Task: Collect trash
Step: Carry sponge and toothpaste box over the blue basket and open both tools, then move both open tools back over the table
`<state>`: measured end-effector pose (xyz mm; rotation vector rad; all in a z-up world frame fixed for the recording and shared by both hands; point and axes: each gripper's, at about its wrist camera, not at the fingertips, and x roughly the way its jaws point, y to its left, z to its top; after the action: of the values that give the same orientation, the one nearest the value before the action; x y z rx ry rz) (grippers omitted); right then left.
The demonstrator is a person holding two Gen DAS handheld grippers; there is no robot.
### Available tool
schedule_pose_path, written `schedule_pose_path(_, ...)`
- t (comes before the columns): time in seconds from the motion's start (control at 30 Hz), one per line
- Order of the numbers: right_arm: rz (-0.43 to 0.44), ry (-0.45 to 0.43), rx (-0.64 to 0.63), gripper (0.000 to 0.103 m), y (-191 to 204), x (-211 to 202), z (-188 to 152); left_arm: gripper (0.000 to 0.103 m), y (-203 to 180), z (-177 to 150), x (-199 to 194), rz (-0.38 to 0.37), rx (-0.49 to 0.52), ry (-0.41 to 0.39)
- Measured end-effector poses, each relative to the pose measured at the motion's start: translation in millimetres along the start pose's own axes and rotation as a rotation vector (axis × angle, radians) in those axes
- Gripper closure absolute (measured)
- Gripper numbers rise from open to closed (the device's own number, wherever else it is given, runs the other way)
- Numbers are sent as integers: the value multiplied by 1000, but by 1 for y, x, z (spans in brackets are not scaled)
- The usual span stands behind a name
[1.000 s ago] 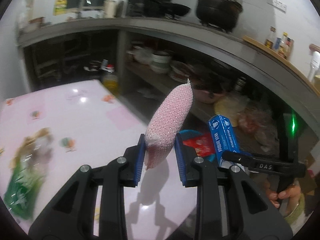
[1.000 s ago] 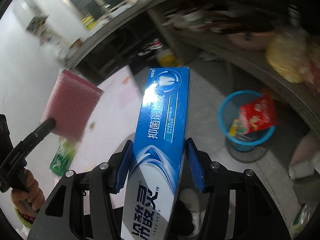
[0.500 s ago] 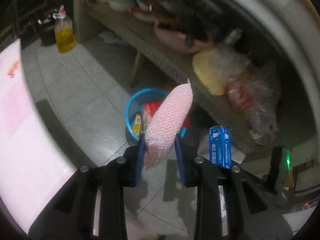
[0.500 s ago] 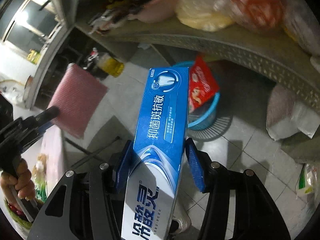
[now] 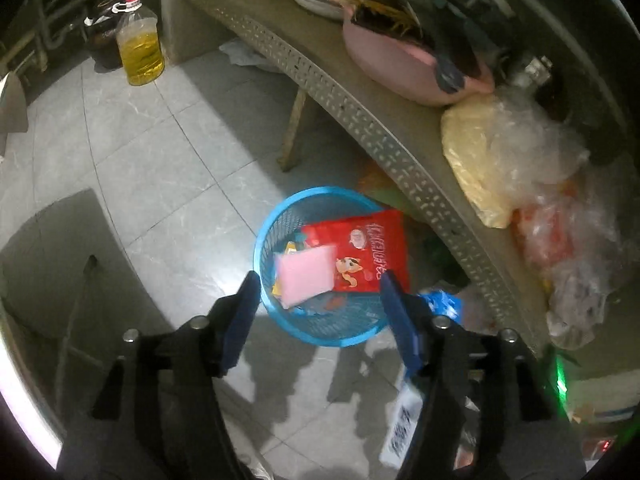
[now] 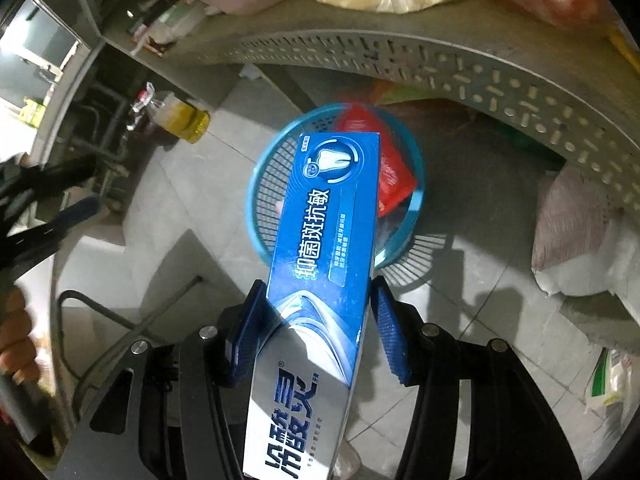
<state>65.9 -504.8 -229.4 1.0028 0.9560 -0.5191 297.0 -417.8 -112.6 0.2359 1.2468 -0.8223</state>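
Observation:
A blue mesh trash basket (image 5: 276,220) stands on the tiled floor under a shelf. In it lie a pink sponge (image 5: 306,274) and a red snack bag (image 5: 368,256). My left gripper (image 5: 320,304) is open and empty just above the basket's near rim. My right gripper (image 6: 318,320) is shut on a blue toothpaste box (image 6: 324,248), held above the basket (image 6: 264,184); the box tip hides part of the basket. The box end also shows in the left wrist view (image 5: 440,304).
A perforated grey shelf (image 5: 360,120) runs above the basket with a pink basin (image 5: 392,68) and plastic bags (image 5: 504,152). A bottle of yellow oil (image 5: 140,48) stands on the floor at the back left. White sacks (image 6: 580,240) lie right of the basket.
My left gripper has opened and the pink sponge has dropped into the basket. Both grippers have moved closer over the basket. The right still holds the toothpaste box.

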Motion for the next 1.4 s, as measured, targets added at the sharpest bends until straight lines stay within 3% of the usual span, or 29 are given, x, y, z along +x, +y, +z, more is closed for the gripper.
schedule_pose_path(0.33, -122, 15, -165, 50, 37, 58, 55, 37, 35, -40, -111, 0, 41, -123)
schedule_pose_path(0.4, -176, 0, -239, 46, 52, 75, 73, 34, 40, -52, -135, -3, 57, -155)
schedule_pose_path(0.47, -306, -33, -306, 38, 61, 90, 87, 32, 44, -66, -153, 2, 73, -175)
schedule_pose_path(0.53, -398, -59, -341, 38, 64, 94, 90, 31, 52, -81, -167, 0, 75, -186)
schedule_pose_path(0.73, -411, -121, -336, 38, 57, 65, 65, 30, 79, -121, -200, 51, 63, -245)
schedule_pose_path(1.0, -344, -152, -298, 38, 48, 3, -3, 30, 103, -154, -230, 62, 37, -294)
schedule_pose_path(1.27, -137, -102, -250, 31, 71, -47, -54, 26, 122, -186, -260, 74, 15, -365)
schedule_pose_path(1.4, -15, -109, -275, 28, 102, -75, -77, 26, 138, -202, -274, 83, -15, -388)
